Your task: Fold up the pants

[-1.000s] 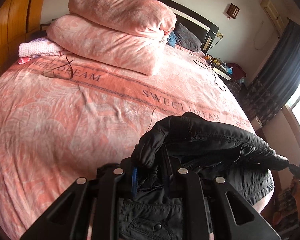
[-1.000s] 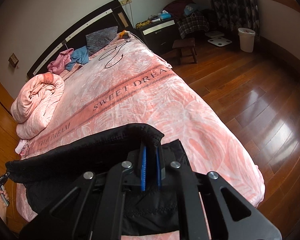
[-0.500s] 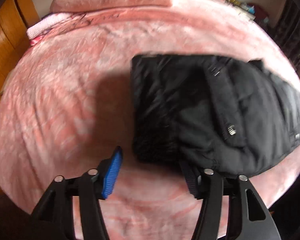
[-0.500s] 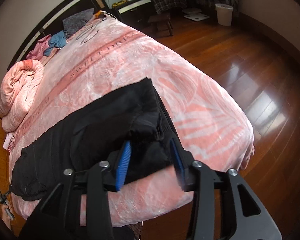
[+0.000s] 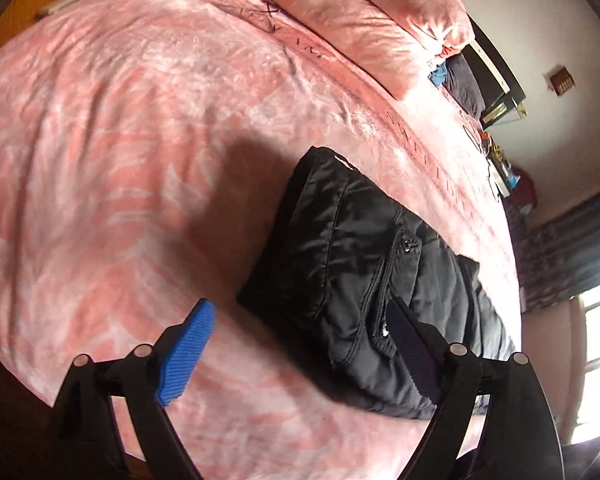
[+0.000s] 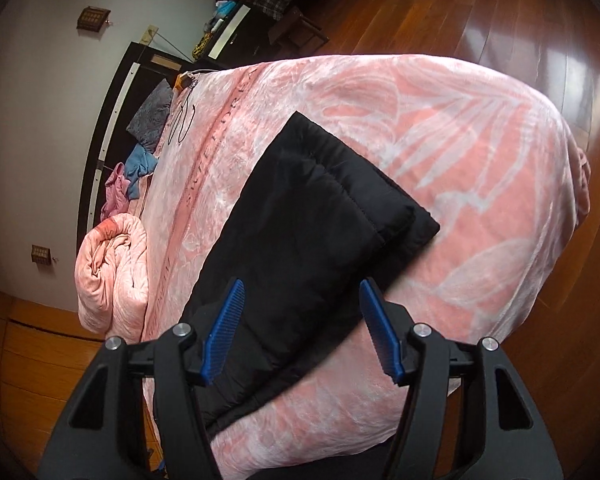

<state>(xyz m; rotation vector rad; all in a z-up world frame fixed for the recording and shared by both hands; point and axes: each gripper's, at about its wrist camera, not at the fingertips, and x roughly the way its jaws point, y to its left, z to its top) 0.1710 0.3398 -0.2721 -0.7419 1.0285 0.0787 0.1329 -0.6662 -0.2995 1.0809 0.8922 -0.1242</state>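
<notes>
OK, both tongs spread and empty, left gripper (image 5: 300, 344) and right gripper (image 6: 302, 330), so we should re-pinch the black padded pants (image 6: 300, 216) at the near corners evenly.

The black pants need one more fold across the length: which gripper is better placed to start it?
Probably right. The right gripper hangs open over the black pants, while the left gripper is open with one finger beside them.
</notes>
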